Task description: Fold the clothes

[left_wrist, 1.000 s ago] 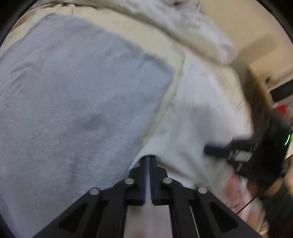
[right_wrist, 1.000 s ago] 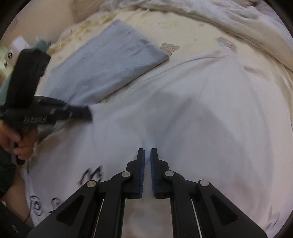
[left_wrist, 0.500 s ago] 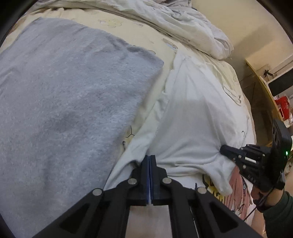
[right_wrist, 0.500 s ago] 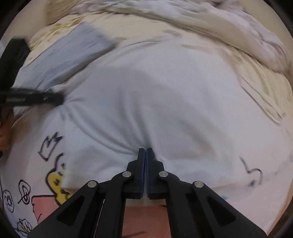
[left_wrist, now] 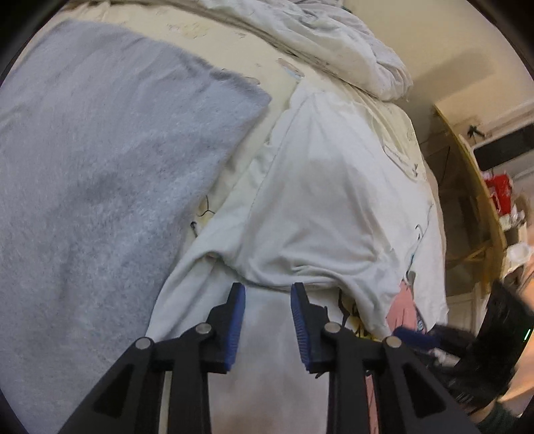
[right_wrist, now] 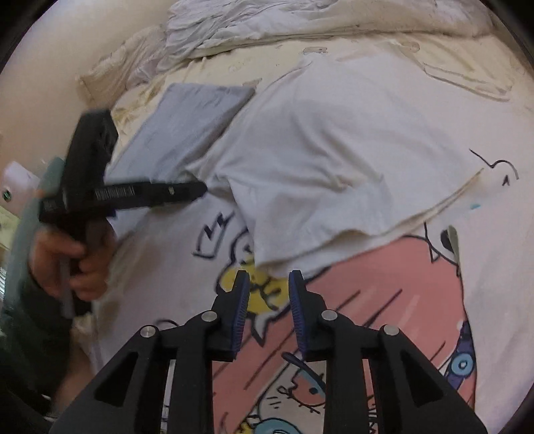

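A white T-shirt (left_wrist: 333,200) with a pink and yellow cartoon print (right_wrist: 383,300) lies on the bed, its far part folded over toward me. The folded edge (right_wrist: 300,247) rests just beyond both pairs of fingertips. My left gripper (left_wrist: 267,292) has its jaws opening, and the blue pads stand apart over the shirt with no cloth pinched. My right gripper (right_wrist: 268,278) is also opening above the print, with nothing between its pads. The left gripper (right_wrist: 197,189) shows in the right wrist view, held by a hand at the shirt's left edge. The right gripper (left_wrist: 414,334) shows blurred at the lower right.
A folded grey towel (left_wrist: 100,167) lies left of the shirt on the cream sheet (left_wrist: 253,86). A crumpled white duvet (right_wrist: 267,23) is heaped along the far side. A wooden shelf (left_wrist: 474,187) with a red item stands beyond the bed's right edge.
Both grippers were shut on the shirt's fold and brought it over toward me. Both have since parted their pads and let the cloth go. The right one swung sideways, and the print now shows.
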The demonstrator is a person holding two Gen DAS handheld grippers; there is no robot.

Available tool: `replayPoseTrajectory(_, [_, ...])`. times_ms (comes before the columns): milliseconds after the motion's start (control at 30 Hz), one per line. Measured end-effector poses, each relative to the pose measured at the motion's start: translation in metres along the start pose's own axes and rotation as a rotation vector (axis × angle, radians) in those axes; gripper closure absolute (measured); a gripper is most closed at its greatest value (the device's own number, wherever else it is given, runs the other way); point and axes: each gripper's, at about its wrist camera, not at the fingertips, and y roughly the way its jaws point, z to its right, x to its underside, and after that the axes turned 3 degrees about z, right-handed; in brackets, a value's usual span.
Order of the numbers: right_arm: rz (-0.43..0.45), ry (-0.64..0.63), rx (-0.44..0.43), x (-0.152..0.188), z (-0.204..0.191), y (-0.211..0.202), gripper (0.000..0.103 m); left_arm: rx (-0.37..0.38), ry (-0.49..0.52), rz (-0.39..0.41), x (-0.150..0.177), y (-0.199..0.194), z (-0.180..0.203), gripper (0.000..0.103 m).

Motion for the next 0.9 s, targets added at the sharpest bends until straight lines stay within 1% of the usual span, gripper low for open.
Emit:
replayPoseTrajectory(100, [0.016,-0.028,-0.013,0.006,-0.009,0.0,0.075,0.007,-0.016,0.0,-0.002,0.002,-0.001,0.074])
replayPoseTrajectory(167, [0.027,-0.078,0.034,0.004,-0.016,0.004,0.075,0.002,-0.014,-0.001,-0.003,0.004,0.001,0.074])
replayPoseTrajectory(267, [-0.001,-0.091,0.055,0.001,-0.019,0.022,0.075,0.016,-0.029,-0.003,-0.006,0.007,0.001,0.074])
replayPoseTrajectory(300, [-0.002,-0.096,0.064,0.001,-0.02,0.028,0.079,0.022,-0.039,0.0,-0.007,0.008,-0.001,0.074])
replayPoseTrajectory(333, [0.015,-0.113,0.087,0.0,-0.021,0.029,0.09,0.027,-0.05,0.002,-0.007,0.009,-0.003,0.074])
replayPoseTrajectory(367, [0.042,-0.138,0.104,-0.001,-0.023,0.026,0.095,0.033,-0.061,0.005,-0.008,0.009,-0.004,0.074])
replayPoseTrajectory(400, [0.06,-0.14,0.097,-0.003,-0.023,0.021,0.099,0.039,-0.072,0.008,-0.009,0.01,-0.006,0.074])
replayPoseTrajectory(433, [0.077,-0.142,0.089,-0.004,-0.023,0.015,0.099,0.045,-0.082,0.011,-0.01,0.01,-0.008,0.074])
replayPoseTrajectory(500, [0.101,-0.139,0.045,-0.008,-0.024,-0.004,0.1,0.047,-0.099,0.019,-0.012,0.01,-0.012,0.077])
replayPoseTrajectory(567, [0.118,-0.134,-0.001,-0.012,-0.025,-0.024,0.1,0.047,-0.115,0.028,-0.014,0.01,-0.014,0.077])
replayPoseTrajectory(633, [0.093,-0.128,-0.021,-0.013,-0.023,-0.035,0.1,0.042,-0.13,0.039,-0.016,0.009,-0.017,0.077])
replayPoseTrajectory(667, [0.057,-0.115,-0.022,-0.012,-0.019,-0.032,0.1,0.039,-0.135,0.045,-0.017,0.008,-0.018,0.077])
replayPoseTrajectory(767, [-0.036,-0.041,-0.036,-0.002,0.001,-0.008,0.098,0.018,-0.135,0.057,-0.019,0.006,-0.018,0.077])
replayPoseTrajectory(800, [-0.079,-0.022,-0.036,0.003,0.005,0.005,0.095,0.008,-0.131,0.06,-0.019,0.006,-0.017,0.077])
replayPoseTrajectory(833, [-0.121,-0.003,-0.035,0.007,0.009,0.017,0.095,0.001,-0.135,0.064,-0.019,0.005,-0.017,0.077])
replayPoseTrajectory(900, [-0.119,-0.002,-0.05,0.013,0.011,0.011,0.094,-0.013,-0.144,0.074,-0.018,0.001,-0.017,0.077])
